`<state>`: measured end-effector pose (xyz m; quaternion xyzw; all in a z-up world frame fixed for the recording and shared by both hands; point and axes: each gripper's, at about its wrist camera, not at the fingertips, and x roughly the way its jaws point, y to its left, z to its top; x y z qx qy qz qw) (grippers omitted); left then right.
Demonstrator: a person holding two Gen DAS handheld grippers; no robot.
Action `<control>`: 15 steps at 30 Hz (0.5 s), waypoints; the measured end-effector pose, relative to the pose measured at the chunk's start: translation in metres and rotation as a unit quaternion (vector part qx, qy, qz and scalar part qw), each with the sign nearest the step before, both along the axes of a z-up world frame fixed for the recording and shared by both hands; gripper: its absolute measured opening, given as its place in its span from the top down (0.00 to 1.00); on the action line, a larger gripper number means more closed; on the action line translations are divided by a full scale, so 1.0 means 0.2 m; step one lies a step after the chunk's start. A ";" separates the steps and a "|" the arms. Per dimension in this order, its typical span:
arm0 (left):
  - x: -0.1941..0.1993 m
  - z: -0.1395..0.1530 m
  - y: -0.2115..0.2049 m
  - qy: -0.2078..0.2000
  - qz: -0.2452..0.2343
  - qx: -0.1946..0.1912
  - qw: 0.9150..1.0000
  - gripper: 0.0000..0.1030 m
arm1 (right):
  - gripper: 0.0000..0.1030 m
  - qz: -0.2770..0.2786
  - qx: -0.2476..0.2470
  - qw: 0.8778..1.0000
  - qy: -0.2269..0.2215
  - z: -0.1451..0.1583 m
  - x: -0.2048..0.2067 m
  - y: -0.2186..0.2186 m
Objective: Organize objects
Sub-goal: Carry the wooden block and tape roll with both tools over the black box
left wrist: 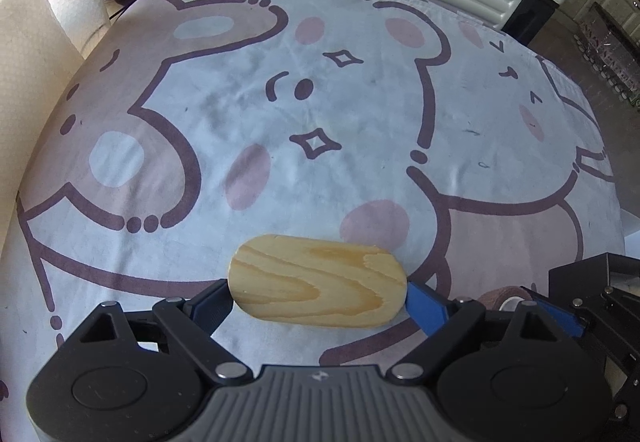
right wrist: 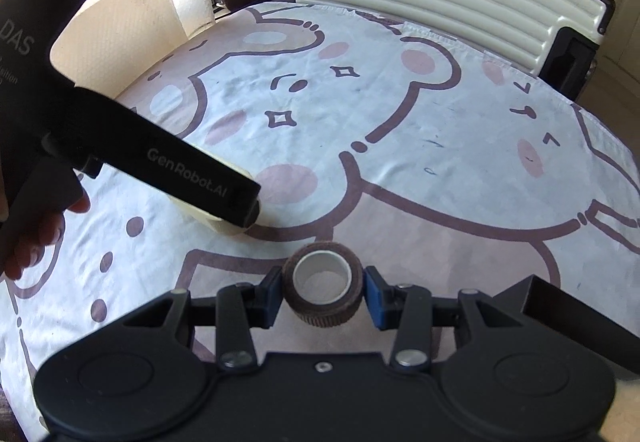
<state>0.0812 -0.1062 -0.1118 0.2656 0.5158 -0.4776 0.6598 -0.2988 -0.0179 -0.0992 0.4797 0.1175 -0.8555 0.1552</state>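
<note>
The left hand-held gripper (left wrist: 318, 296) spans the oval pale pine wooden block (left wrist: 317, 281), blue pads at both ends; a loose hold could let it drop onto the table's cartoon-bear cloth (left wrist: 320, 102). The right hand-held gripper (right wrist: 322, 292) clenches the brown ribbed tape roll (right wrist: 323, 286), which could collide with the block beside it.

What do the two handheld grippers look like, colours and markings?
Both are matte black, with linkage arms on silver pivot pins, round side housings and blue finger pads. The left gripper has a ribbed grey centre plate; its body reads "GenRobot.AI". The right gripper has a plain black plate.
</note>
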 end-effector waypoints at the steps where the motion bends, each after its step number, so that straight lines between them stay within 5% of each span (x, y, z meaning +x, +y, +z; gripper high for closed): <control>1: 0.00 0.02 0.01 -0.001 0.001 -0.005 1.000 0.11 | 0.58 -0.002 0.000 1.000 0.003 0.01 0.01 0.00; 15: -0.02 0.29 0.21 -0.025 0.001 -0.064 0.998 0.11 | 0.58 -0.059 -0.012 0.997 0.056 0.28 0.13 0.04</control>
